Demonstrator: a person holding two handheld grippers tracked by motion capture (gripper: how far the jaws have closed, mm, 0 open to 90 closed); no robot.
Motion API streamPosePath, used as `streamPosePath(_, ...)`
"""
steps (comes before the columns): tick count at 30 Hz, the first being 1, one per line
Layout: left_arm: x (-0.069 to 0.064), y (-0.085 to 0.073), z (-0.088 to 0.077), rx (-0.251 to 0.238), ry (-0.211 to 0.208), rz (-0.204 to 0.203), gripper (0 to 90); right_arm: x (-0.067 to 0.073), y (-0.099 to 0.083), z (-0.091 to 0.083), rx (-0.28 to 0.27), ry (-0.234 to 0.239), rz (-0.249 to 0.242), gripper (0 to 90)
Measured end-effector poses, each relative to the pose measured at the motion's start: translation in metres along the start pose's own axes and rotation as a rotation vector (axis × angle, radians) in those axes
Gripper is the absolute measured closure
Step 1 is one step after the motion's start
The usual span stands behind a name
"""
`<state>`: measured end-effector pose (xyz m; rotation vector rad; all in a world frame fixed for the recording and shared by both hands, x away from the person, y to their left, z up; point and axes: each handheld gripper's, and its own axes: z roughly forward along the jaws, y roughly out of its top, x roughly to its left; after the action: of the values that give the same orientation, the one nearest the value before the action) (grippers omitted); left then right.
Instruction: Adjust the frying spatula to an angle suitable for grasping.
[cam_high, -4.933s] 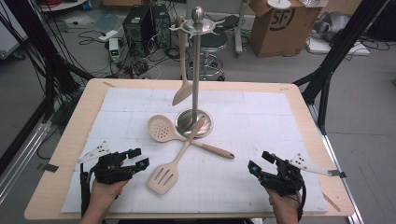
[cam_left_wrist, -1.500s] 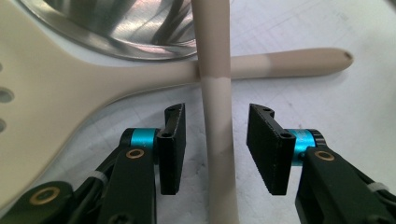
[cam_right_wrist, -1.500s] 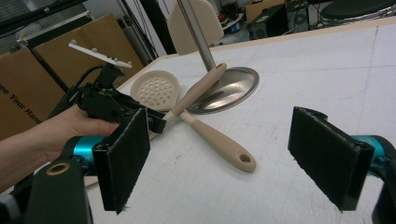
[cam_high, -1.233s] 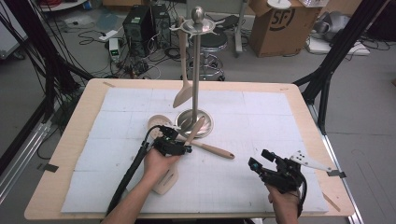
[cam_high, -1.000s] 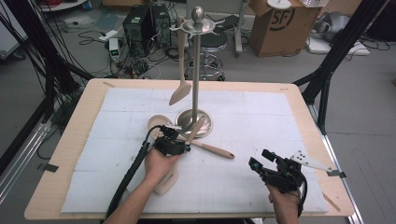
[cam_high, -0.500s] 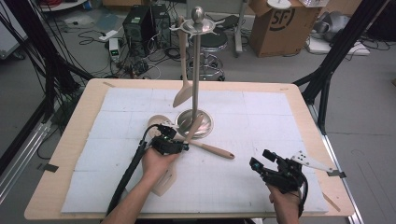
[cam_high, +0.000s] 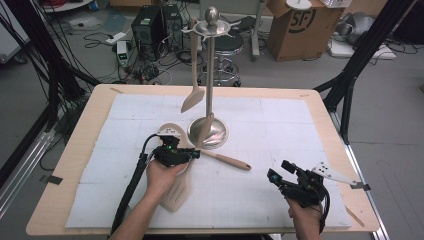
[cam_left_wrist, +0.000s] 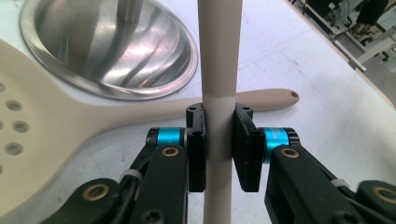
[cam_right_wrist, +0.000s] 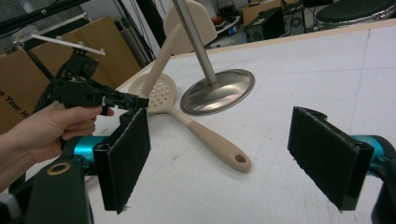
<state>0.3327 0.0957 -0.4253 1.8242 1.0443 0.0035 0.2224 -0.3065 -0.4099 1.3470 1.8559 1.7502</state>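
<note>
Legible lettering is limited to two cardboard boxes. In the high view, the cardboard box (cam_high: 295, 27) on the floor beyond the counter carries the letters "SF" inside a printed circle on its front face. In the right gripper view, a second cardboard box (cam_right_wrist: 18, 100) at the left edge shows a partly cut-off line reading "e Your H", with the rest out of frame.

A cardboard box (cam_high: 292, 26) and a stool (cam_high: 231, 47) stand beyond the table (cam_high: 70, 185).
</note>
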Motion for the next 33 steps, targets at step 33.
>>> streamPosePath(33,-0.018,0.045,-0.068,-0.346,-0.119,0.029,77.2,0.001,-0.001,0.002,0.001,-0.002,-0.003,19.9)
